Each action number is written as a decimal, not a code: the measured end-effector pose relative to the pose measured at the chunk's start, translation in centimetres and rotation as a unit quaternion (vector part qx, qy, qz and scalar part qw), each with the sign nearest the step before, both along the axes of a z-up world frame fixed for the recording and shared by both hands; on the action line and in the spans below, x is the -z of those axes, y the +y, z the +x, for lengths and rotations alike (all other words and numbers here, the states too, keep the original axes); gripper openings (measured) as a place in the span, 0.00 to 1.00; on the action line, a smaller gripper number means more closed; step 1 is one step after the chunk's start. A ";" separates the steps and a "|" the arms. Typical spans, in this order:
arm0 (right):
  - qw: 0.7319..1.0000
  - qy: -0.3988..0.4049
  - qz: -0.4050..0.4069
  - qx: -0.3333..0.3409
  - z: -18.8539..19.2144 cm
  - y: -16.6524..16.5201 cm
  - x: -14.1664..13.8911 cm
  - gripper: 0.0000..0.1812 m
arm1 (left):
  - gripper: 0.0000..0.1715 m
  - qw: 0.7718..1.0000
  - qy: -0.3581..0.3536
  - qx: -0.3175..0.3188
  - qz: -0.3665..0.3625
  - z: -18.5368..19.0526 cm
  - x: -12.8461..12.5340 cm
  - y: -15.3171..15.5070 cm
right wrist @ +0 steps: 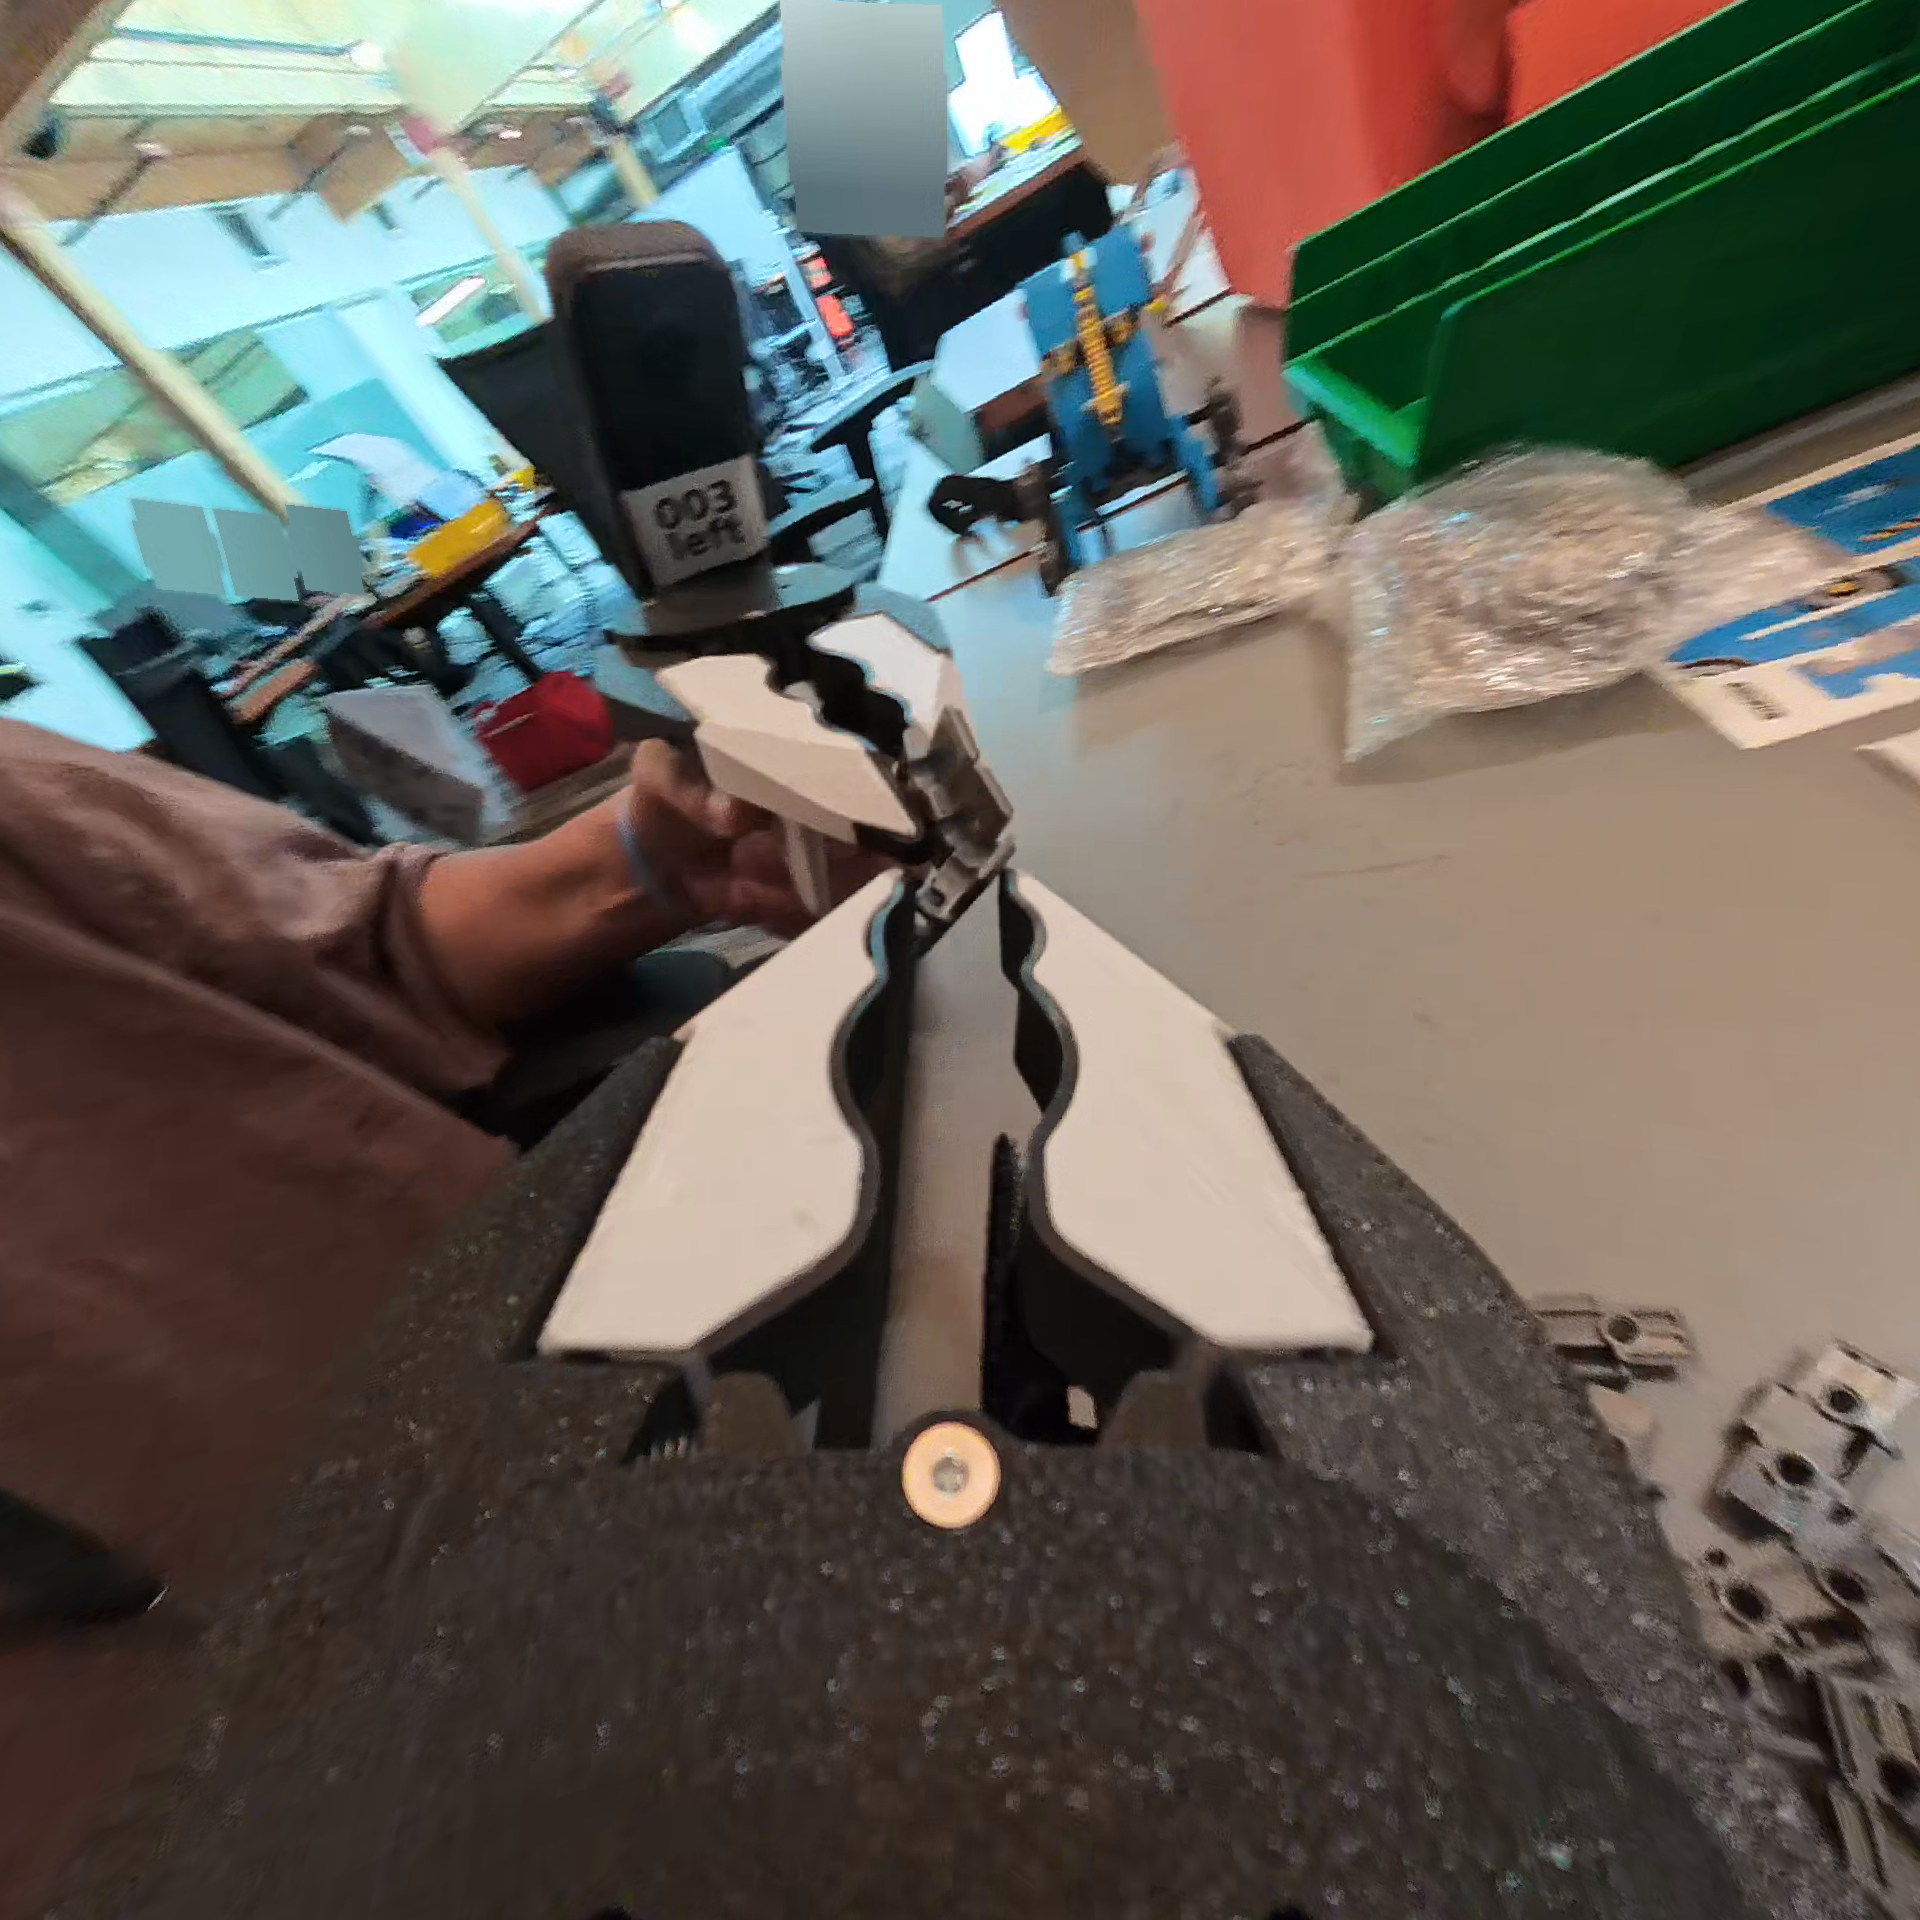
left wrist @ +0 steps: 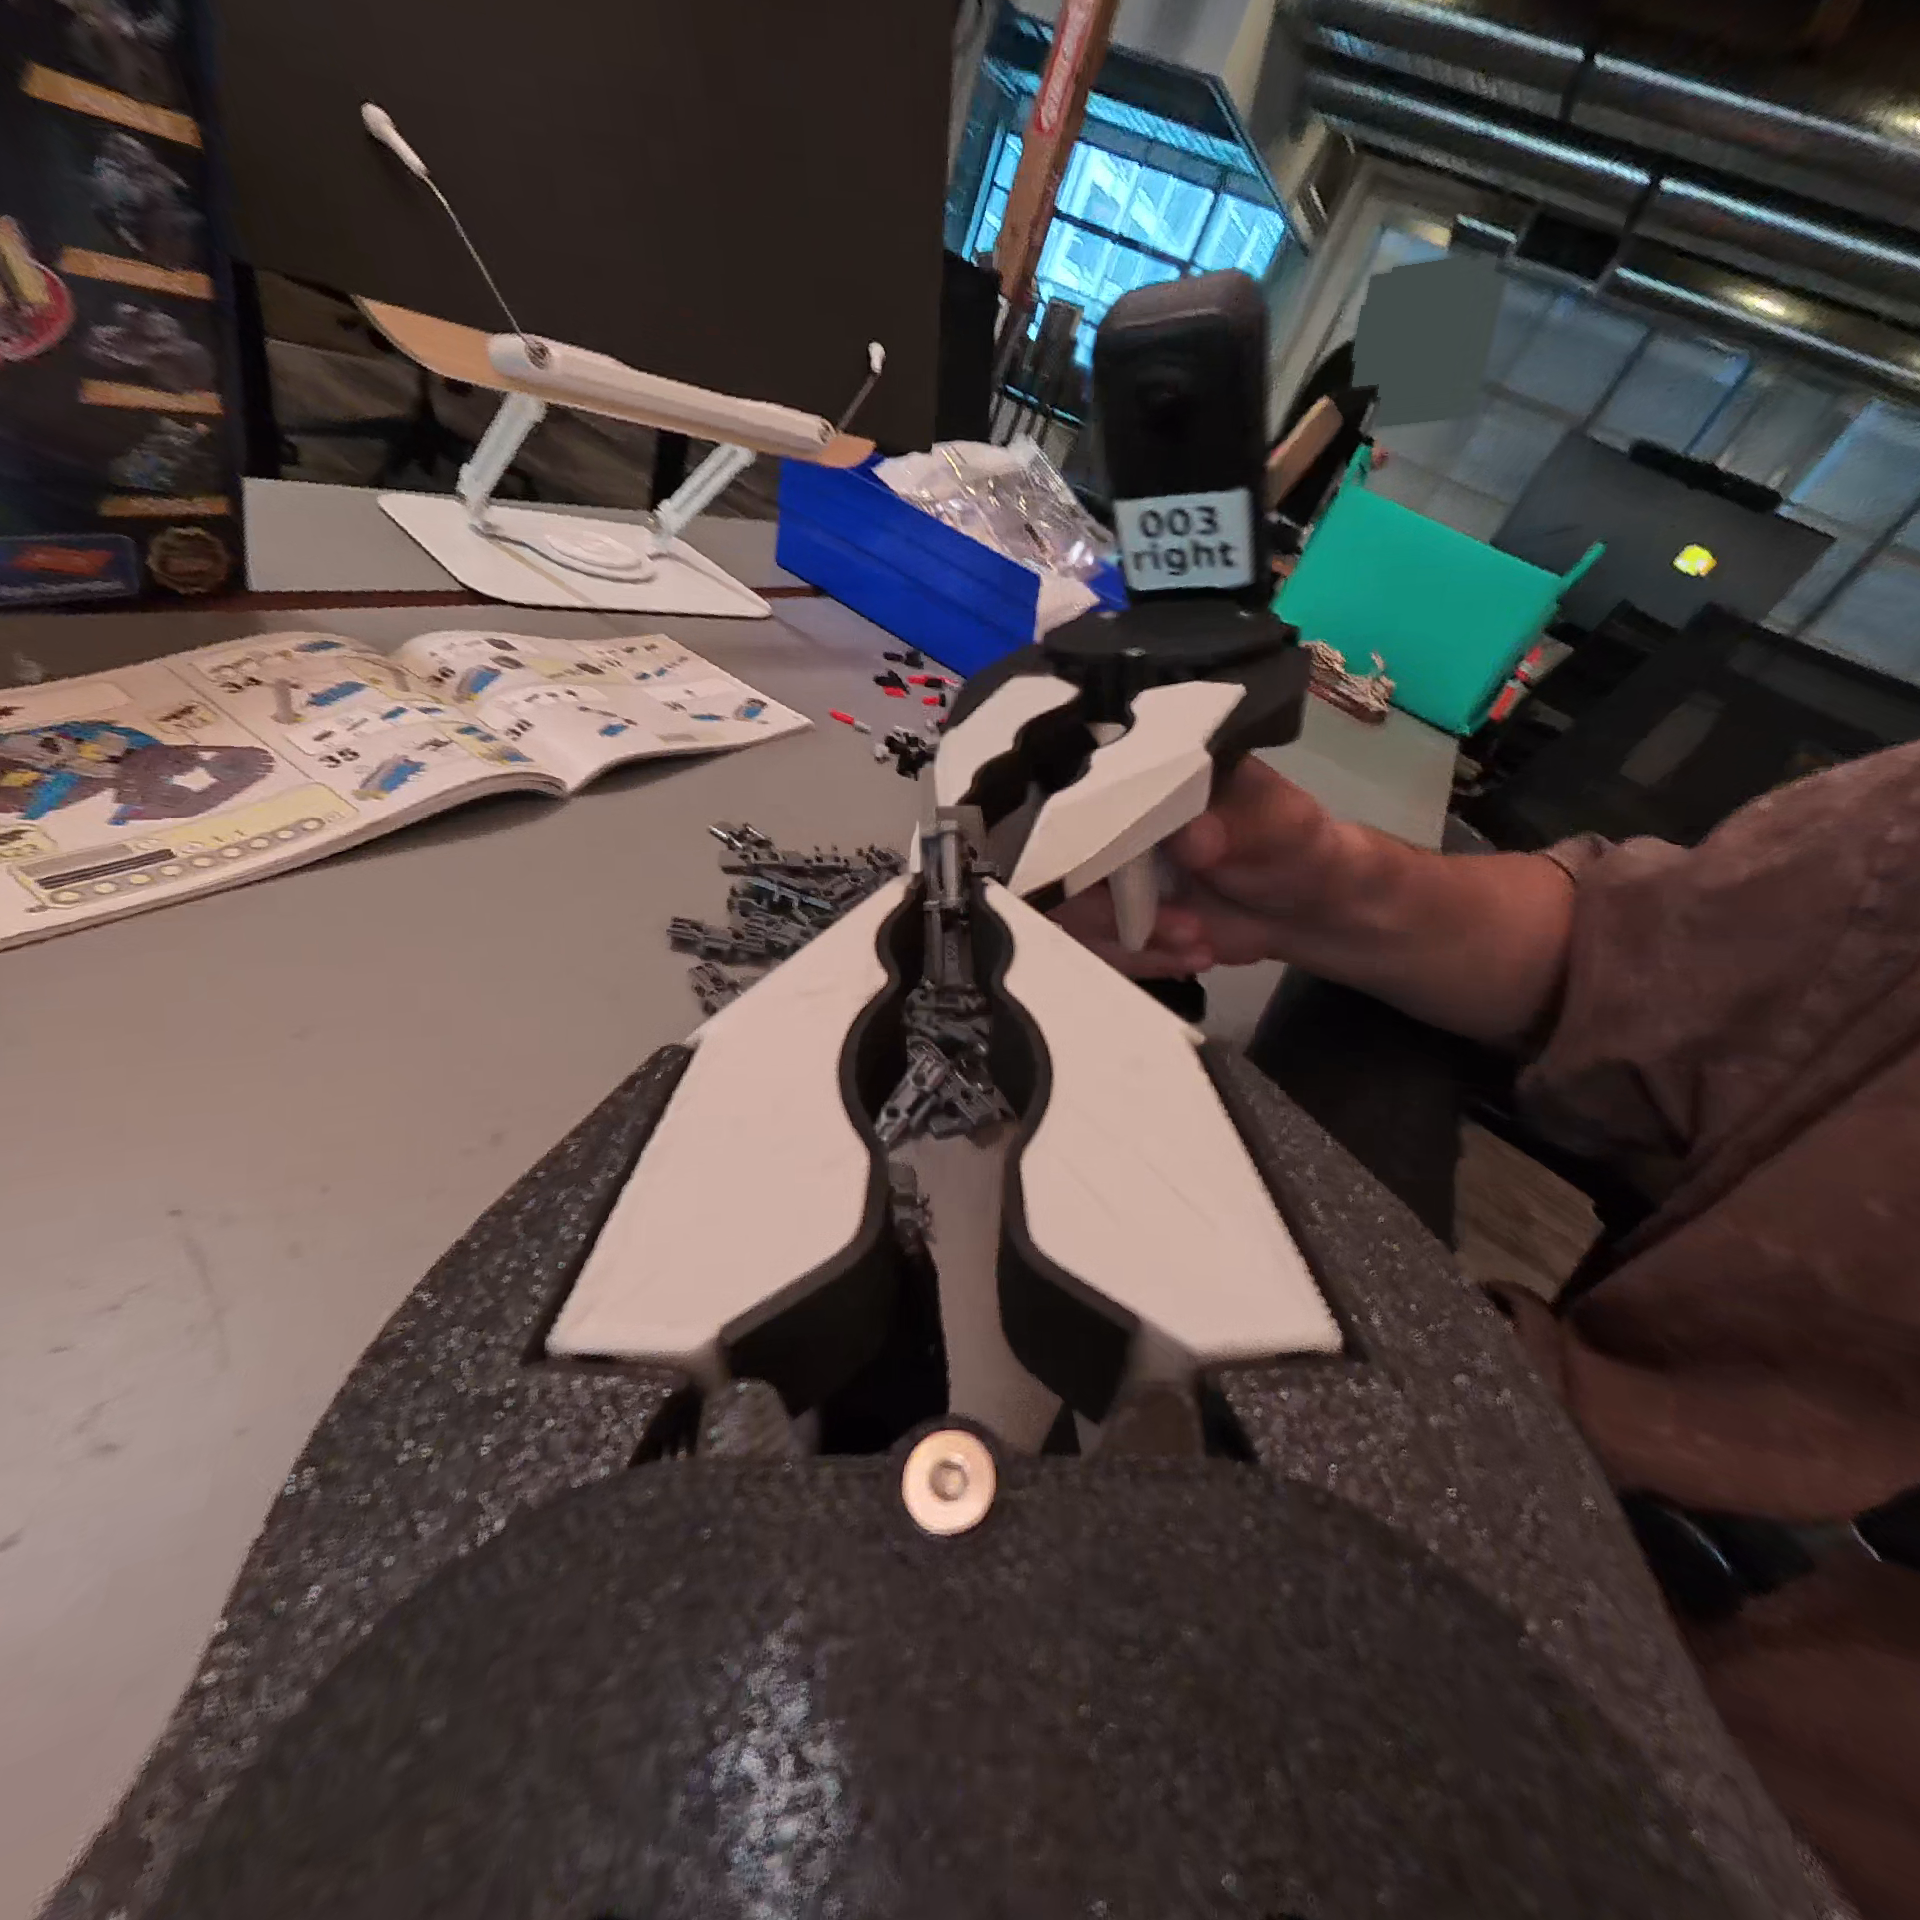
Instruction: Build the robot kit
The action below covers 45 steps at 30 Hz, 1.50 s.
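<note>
Left wrist view shows the left gripper [left wrist: 948, 883] with its white fingers drawn nearly together at the tips, clamped on a small grey brick assembly [left wrist: 951, 852] that stands up past the fingertips, long axis roughly along the fingers. Just ahead and to the right of those tips, the right gripper [left wrist: 961, 821] reaches in from the right, held by a hand [left wrist: 1236, 894] in a brown sleeve; its tips meet the same piece from the far side. Beneath and left of the tips lies a pile of dark grey connectors [left wrist: 790, 894] on the grey table [left wrist: 312, 1091], with an open instruction booklet [left wrist: 343, 748] farther left and a blue bin [left wrist: 914, 561] beyond.

From the right wrist view the right gripper [right wrist: 951, 899] stands clearly apart at the tips, the grey brick assembly [right wrist: 961, 831] lying slanted just ahead, its lower end dipping into the gap. The left gripper [right wrist: 914, 800] grips the piece's upper part from the left. Whether the right fingers press on the piece cannot be told; the contact is blurred and partly hidden by the fingertips. Loose grey blocks [right wrist: 1808, 1475] sit low to the right, crinkled plastic bags [right wrist: 1507, 592] farther ahead-right, both smeared by motion.
</note>
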State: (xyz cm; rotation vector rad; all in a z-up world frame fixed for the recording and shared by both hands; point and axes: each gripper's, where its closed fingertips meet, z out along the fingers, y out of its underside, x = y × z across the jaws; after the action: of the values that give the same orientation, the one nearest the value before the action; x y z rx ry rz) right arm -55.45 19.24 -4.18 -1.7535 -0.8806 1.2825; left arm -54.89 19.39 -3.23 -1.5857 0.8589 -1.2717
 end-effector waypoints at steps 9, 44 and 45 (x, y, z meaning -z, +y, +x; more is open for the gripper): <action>0.992 0.005 0.026 0.122 2.0 1.3 -0.9 0.11 | 0.04 0.995 -0.050 -0.085 0.029 1.3 -0.9 0.9; 0.969 -0.086 0.146 0.179 3.0 2.4 -0.4 0.05 | 0.04 0.981 -0.160 -0.059 -0.093 2.6 -0.1 2.0; 0.972 -0.082 0.135 0.173 3.1 2.4 -0.3 0.05 | 0.04 0.982 -0.152 -0.060 -0.091 2.6 0.1 2.1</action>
State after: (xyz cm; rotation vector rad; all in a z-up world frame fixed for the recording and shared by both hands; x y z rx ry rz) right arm -52.34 21.68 -3.92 -1.7165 -0.7568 0.7626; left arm -52.24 21.48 -3.29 -1.5053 0.4607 -1.4895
